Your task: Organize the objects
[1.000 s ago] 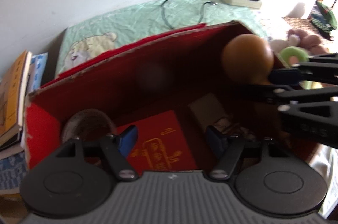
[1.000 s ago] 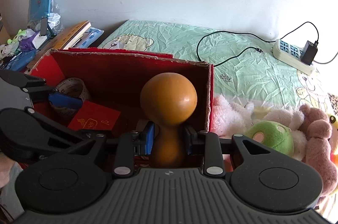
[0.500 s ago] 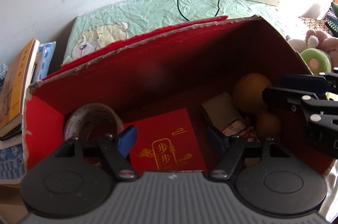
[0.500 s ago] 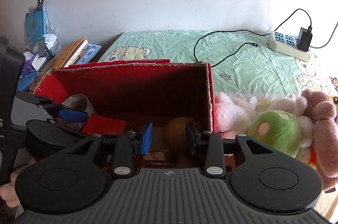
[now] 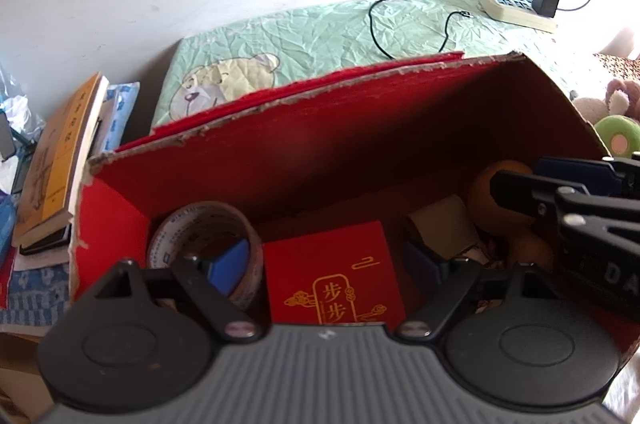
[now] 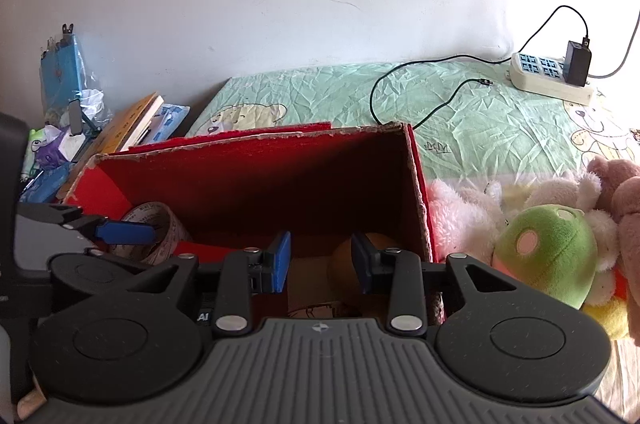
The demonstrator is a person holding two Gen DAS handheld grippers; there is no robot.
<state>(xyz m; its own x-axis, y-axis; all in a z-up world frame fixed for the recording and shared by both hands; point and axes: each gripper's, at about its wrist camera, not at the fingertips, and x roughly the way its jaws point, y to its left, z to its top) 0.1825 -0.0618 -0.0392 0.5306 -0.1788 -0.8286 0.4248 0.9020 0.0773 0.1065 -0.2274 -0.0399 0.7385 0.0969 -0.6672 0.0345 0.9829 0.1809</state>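
The gourd (image 5: 502,198) lies on the floor of the red box (image 5: 360,128), in its right-hand end close to the right wall, with a tan card (image 5: 444,224) just beside it on the left. The right gripper (image 6: 321,262) hangs over that end with its jaws open and nothing between them; in the right wrist view the gourd (image 6: 340,264) shows low behind the right jaw, partly hidden by it and off the middle of the gap, not touching either blue pad as far as can be told. In the left wrist view the same gripper (image 5: 572,192) reaches in from the right, its fingers crossing in front of the gourd. The left gripper (image 5: 326,266) is held over the left half of the box, jaws spread wide and empty; a red booklet (image 5: 334,272) with gold characters lies flat on the box floor between them, and a tape roll (image 5: 204,240) stands on edge in the left corner, behind the left jaw. The box rests on a bed with a green sheet (image 6: 460,112) printed with bears. Plush toys (image 6: 548,252), one green, press against the outside of the box's right wall. A power strip (image 6: 548,78) with a black charger and cable sits at the far side of the bed by the wall, and books (image 5: 60,160) are stacked left of the box
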